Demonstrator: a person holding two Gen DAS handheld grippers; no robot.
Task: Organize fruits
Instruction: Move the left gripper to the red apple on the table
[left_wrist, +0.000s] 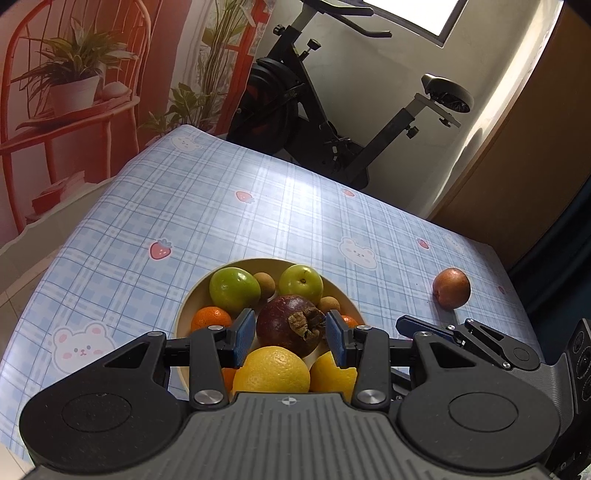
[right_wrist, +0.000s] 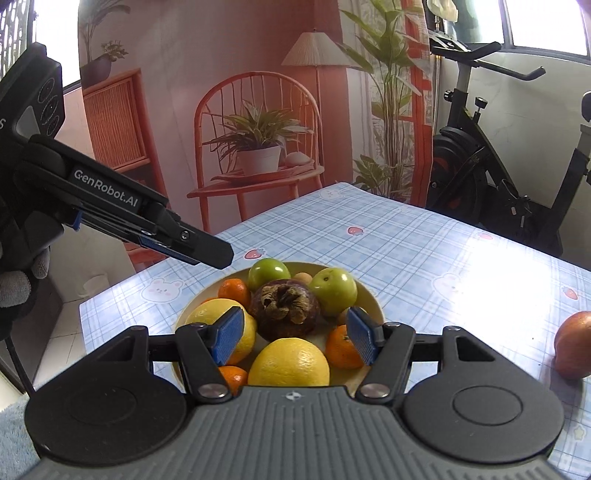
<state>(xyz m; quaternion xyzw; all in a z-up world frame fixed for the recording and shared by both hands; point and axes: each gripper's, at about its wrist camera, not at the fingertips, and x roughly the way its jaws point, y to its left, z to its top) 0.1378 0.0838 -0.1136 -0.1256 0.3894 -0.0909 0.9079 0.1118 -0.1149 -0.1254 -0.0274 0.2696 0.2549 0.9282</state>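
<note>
Though half-hidden — perhaps longans.

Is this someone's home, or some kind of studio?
Most likely a room in a home: an exercise bike stands behind a table with a bear-and-strawberry cloth. The chair and plants are only a printed backdrop.

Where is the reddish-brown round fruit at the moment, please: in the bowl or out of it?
Out: the reddish-brown fruit lies alone on the checked tablecloth, apart from the bowl.
</note>
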